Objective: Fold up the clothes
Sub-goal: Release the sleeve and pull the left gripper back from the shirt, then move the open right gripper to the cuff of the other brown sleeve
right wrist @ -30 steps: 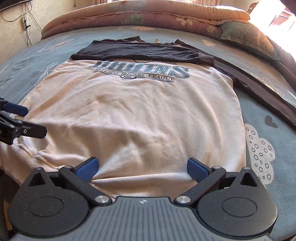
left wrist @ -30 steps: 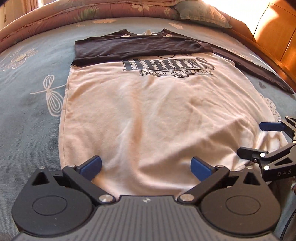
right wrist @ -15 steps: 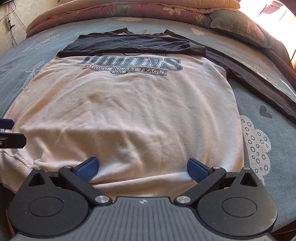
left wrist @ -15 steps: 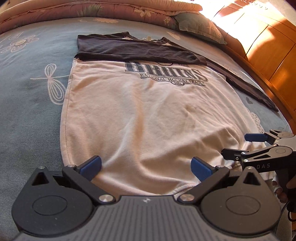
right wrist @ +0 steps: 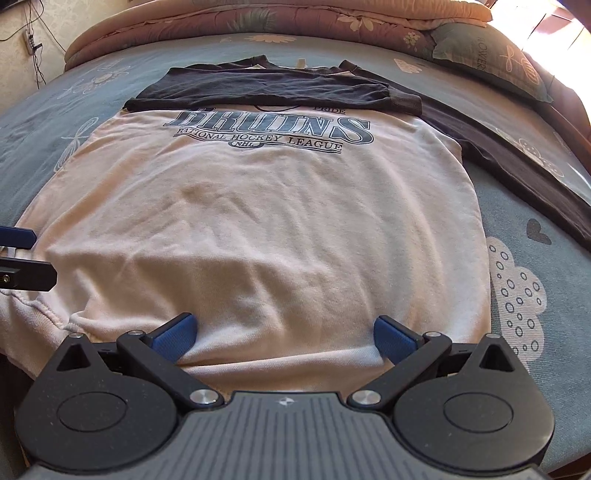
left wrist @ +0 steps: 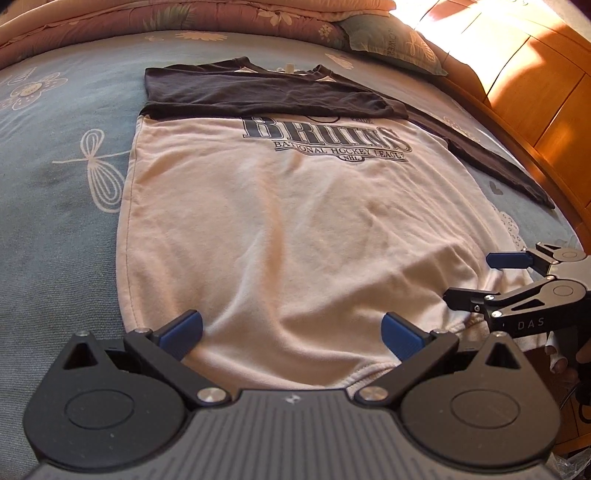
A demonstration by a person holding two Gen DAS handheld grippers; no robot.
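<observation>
White shirt (right wrist: pixel 258 229) flat on bed (right wrist: pixel 524 295), both tools spread

Blue patterned bedspread (right wrist: pixel 524 280), rolled floral quilt (right wrist: pixel 258 22), green pillow (right wrist: pixel 491 55), wooden headboard (left wrist: pixel 535 92)

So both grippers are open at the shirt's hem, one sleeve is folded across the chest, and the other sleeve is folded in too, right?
Not quite. Both grippers, left and right, are open at the hem of the shirt, and one sleeve is folded across the chest, but the other sleeve lies stretched out on the bed, as the right wrist view shows.
</observation>
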